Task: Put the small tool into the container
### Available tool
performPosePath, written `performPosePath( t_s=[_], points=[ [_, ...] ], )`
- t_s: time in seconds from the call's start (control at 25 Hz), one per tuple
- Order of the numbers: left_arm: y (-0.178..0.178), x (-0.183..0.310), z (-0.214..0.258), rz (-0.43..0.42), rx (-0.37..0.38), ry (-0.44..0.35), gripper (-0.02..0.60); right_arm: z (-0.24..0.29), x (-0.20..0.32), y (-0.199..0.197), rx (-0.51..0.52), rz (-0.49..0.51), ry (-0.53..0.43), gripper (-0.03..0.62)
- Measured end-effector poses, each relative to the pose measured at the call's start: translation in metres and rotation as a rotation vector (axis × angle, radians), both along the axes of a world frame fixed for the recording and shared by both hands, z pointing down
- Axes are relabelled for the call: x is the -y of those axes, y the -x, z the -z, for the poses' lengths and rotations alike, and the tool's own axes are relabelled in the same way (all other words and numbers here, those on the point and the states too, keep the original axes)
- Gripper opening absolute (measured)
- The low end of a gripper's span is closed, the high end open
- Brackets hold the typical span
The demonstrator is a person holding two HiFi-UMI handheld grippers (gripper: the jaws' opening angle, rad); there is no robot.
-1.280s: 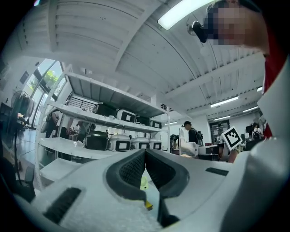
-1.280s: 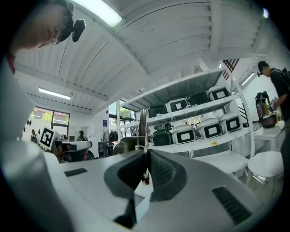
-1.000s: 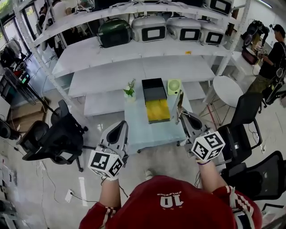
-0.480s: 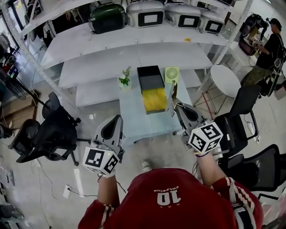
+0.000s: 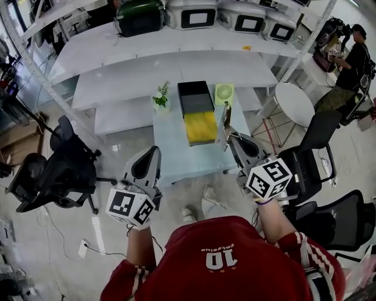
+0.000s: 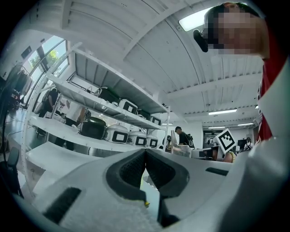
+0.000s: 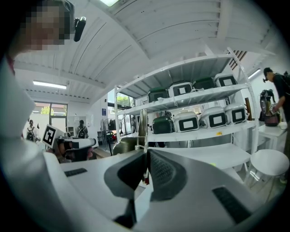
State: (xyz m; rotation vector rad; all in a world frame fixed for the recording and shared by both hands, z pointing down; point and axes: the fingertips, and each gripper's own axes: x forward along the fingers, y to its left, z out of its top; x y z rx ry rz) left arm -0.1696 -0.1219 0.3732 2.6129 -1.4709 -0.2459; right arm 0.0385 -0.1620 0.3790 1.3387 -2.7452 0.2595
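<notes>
Your left gripper [image 5: 154, 154] and right gripper [image 5: 232, 140] are pale grey with black ribbed pads [image 6: 130, 170]. Their cubes [image 5: 268, 178] wear black-and-white square markers. The small tool [image 7: 142, 124] shows dull metal-grey. The container [image 5: 195, 97] is black with a bright yellow drawer [image 5: 201, 126]. The table [image 5: 176, 159] is pale blue-grey, the fan [image 5: 224, 94] light green, the plant [image 5: 160, 99] green-leaved, and the chairs [image 5: 59, 170] black. Your shirt [image 5: 235, 279] is red, numbered in white. One cooker [image 5: 139, 14] is dark green.

Right gripper [image 7: 146, 156] jaws clamped on small tool [image 7: 142, 122], its thin end upright, in front of shelf rack [image 7: 199, 97] carrying boxy appliances [image 7: 186, 121]; person [image 7: 277, 90] right of rack.
</notes>
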Motion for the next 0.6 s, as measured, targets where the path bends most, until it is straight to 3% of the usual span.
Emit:
performPosePath(
  t_s=[0.32,0.6],
  points=[
    [-0.021,0.013,-0.005,0.009,0.026,0.011,-0.002,-0.011,0.028,-0.019,0.016,0.007,0.008,0.006],
    [-0.041,0.051,-0.008,0.027,0.067,0.019,0.0,-0.015,0.077,-0.022,0.048,0.074,0.005,0.007]
  ],
)
